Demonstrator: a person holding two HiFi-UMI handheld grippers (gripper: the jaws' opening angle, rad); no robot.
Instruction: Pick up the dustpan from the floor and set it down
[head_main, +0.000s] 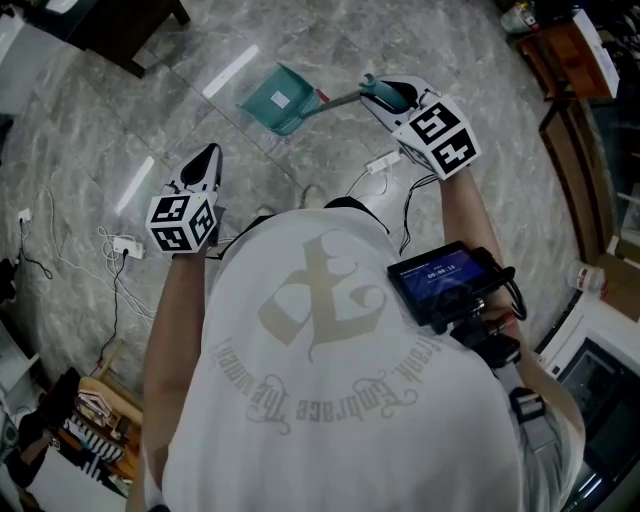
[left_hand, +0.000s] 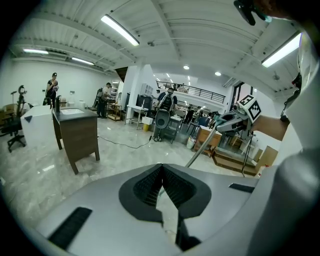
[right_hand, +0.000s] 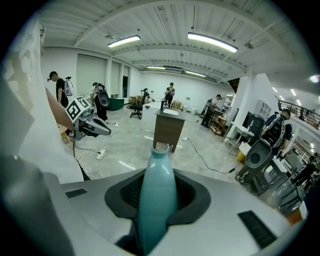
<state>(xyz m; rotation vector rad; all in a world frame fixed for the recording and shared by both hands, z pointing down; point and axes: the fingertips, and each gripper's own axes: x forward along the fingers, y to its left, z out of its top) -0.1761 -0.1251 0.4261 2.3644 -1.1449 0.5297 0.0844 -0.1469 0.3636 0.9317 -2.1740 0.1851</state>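
The person leans over the grey marble floor (head_main: 80, 100) with a gripper in each hand. The right gripper (head_main: 378, 90) is stretched out ahead, its jaws partway closed and clamped on the teal grip (right_hand: 156, 185) of the dustpan (head_main: 278, 98). The grip fills the gap between the pads and pokes out past them. From the grip a thin metal rod (head_main: 340, 97) runs on to the teal pan, which hangs low in front of the person. From here I can't tell whether the pan touches the floor. The left gripper (head_main: 207, 160) is held out to the side, well apart from the dustpan. Its jaws meet at the tips and there is nothing in them. A white power strip (head_main: 128, 247) lies on the floor with loose cables near the left gripper. A second strip (head_main: 383, 162) lies just beneath the right one. A small lit screen (head_main: 437, 277) sits at the person's waist. Further out a dark wooden cabinet (right_hand: 169, 129) stands on the open floor, and other people are busy at benches along the walls.
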